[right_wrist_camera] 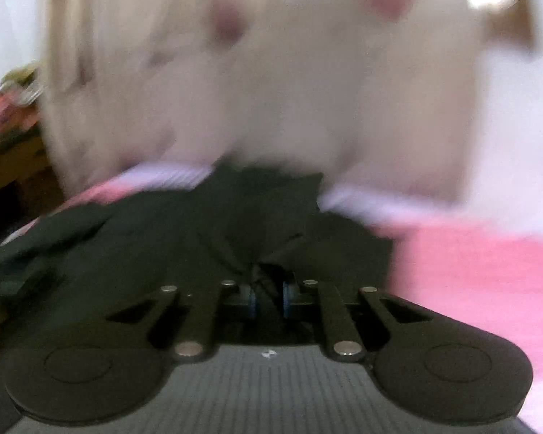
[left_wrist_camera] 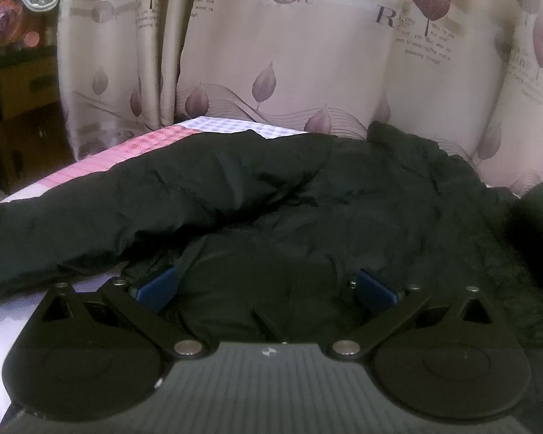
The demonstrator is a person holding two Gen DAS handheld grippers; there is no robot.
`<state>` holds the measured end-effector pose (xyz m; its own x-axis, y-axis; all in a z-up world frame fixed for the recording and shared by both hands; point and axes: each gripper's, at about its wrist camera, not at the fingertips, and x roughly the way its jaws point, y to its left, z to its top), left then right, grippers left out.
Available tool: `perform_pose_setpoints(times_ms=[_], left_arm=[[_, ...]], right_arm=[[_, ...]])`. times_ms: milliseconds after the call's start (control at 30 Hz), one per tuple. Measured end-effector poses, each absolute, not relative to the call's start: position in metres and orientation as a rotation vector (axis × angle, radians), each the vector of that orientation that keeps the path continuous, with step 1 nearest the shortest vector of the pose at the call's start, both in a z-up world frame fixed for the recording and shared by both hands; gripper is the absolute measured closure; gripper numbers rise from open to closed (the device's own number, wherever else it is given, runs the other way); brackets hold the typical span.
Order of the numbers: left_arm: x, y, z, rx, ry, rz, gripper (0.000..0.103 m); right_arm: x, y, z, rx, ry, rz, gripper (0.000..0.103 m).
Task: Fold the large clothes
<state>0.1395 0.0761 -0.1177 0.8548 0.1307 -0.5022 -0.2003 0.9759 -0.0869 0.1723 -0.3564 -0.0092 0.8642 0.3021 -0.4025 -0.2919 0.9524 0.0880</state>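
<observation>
Left wrist view: a black padded jacket [left_wrist_camera: 307, 195] lies spread across a bed covered in a pink-and-white checked sheet [left_wrist_camera: 134, 152], with a leaf-printed curtain [left_wrist_camera: 289, 65] hanging at the far side. One sleeve [left_wrist_camera: 90, 209] runs out to the left, lying over the jacket's body. The left gripper [left_wrist_camera: 266, 287] hovers low over the near edge of the garment with its blue pads [left_wrist_camera: 155, 285] spread wide; dark cloth bulges up between them, but neither pad presses on it, so nothing is held on this side.

Right wrist view: the picture is smeared by motion. The right gripper [right_wrist_camera: 269, 298] has its jaws drawn nearly together on a gathered bunch of the black jacket [right_wrist_camera: 235, 224], creases fanning out from the pinch point. Pink sheet [right_wrist_camera: 470, 271] shows to the right, the curtain [right_wrist_camera: 271, 72] a pale blur at the far side.

By the look of it, the fold is at an early stage: the jacket is not yet squared up, one side is gripped and the other is waiting. The next move calls for the left pads to close on the near hem so that both hands can lift and carry the fabric over together. A thick, slippery padded shell may slide out of a shallow bite, so a deep pinch looks wise.
</observation>
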Motion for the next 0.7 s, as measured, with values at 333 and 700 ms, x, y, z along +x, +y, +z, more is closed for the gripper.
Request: perform_pose_setpoints(times_ms=[333,700], left_arm=[[0.141,0.075,-0.119,-0.129,0.523,0.160,0.000],[0.143,0.073,-0.117,-0.093,0.542,0.156,0.000]], right_arm=[[0.181,-0.592,0.020,-0.082,0.434,-0.315,0.092],[0.176,-0.663,-0.109,0.071,0.593,-0.601,0.080]])
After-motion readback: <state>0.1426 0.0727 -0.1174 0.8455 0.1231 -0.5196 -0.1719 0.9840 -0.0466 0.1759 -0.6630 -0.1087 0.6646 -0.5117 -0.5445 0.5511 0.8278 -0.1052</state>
